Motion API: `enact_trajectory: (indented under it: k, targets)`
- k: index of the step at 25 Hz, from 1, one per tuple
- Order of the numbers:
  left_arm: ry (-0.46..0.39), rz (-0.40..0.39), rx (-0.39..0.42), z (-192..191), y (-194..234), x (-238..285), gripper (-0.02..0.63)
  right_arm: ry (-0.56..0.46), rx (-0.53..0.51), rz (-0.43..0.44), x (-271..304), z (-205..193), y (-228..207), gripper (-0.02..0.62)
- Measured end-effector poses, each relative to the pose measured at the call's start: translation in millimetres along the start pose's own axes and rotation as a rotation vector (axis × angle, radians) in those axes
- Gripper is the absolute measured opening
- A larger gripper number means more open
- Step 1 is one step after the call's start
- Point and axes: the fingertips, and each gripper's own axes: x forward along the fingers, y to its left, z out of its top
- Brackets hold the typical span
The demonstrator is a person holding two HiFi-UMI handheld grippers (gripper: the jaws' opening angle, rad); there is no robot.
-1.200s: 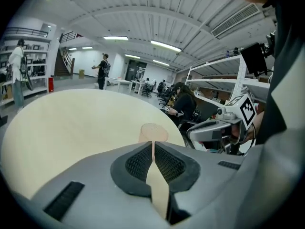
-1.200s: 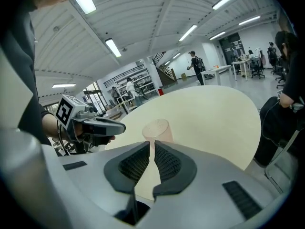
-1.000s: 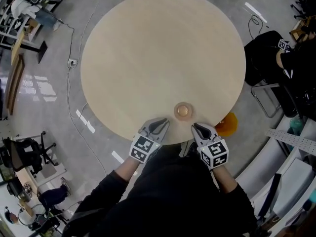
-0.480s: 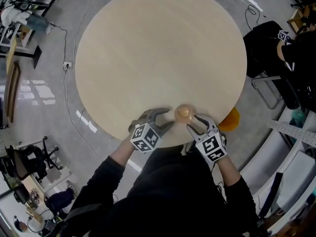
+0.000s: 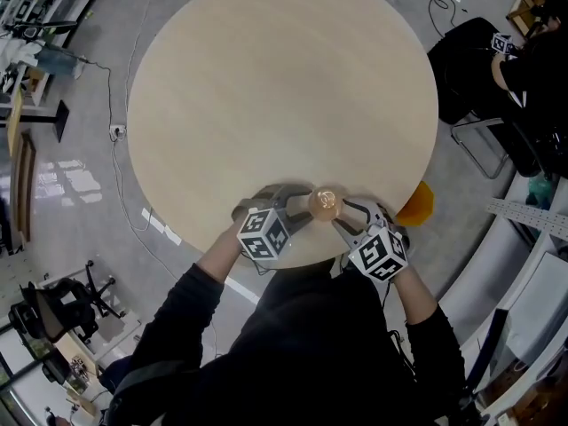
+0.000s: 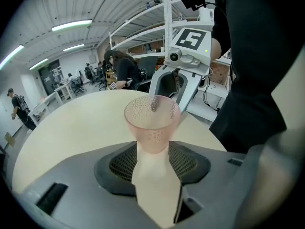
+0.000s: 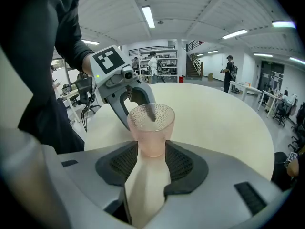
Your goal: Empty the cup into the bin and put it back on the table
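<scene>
Round table (image 5: 266,87) with cup (image 5: 325,203) at lower centre, unlifted, not yet emptied. Left gripper (image 5: 300,208) and right gripper (image 5: 344,216) flanking cup, jaws just opened wide, gripping nothing.

Count coming in. Round pale wooden table (image 5: 266,87): one. Pink dimpled translucent cup (image 5: 325,204): one, only one on tabletop. Grey hand-held two-jaw grippers: two, left gripper (image 5: 304,207) and right gripper (image 5: 342,216). Black-and-white marker cubes (image 5: 264,234): two, one per gripper. Rounded orange bin (image 5: 415,204) past table edge: one. Background people in gripper views: several, too small for firm count.
</scene>
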Motion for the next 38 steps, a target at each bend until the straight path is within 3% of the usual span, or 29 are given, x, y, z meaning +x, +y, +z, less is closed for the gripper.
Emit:
enact_trajectory:
  k: [7,15,21,29,38]
  targets:
    - [-0.042,0.008,-0.046,5,-2,-7,0.212,-0.032,0.012,-0.02,-5,8,1,0.181]
    - [-0.068,0.008,0.007,28,-21,-12,0.212,-0.069,-0.012,-0.032,-35,6,12,0.181]
    - [-0.1,0.011,0.062,73,-47,-16,0.212,-0.121,0.028,-0.073,-83,-5,20,0.181]
    - [-0.163,-0.056,0.095,144,-120,-3,0.212,-0.177,0.057,-0.096,-177,-42,50,0.181]
    - [-0.204,-0.126,0.14,216,-191,29,0.212,-0.2,0.097,-0.179,-267,-95,72,0.181]
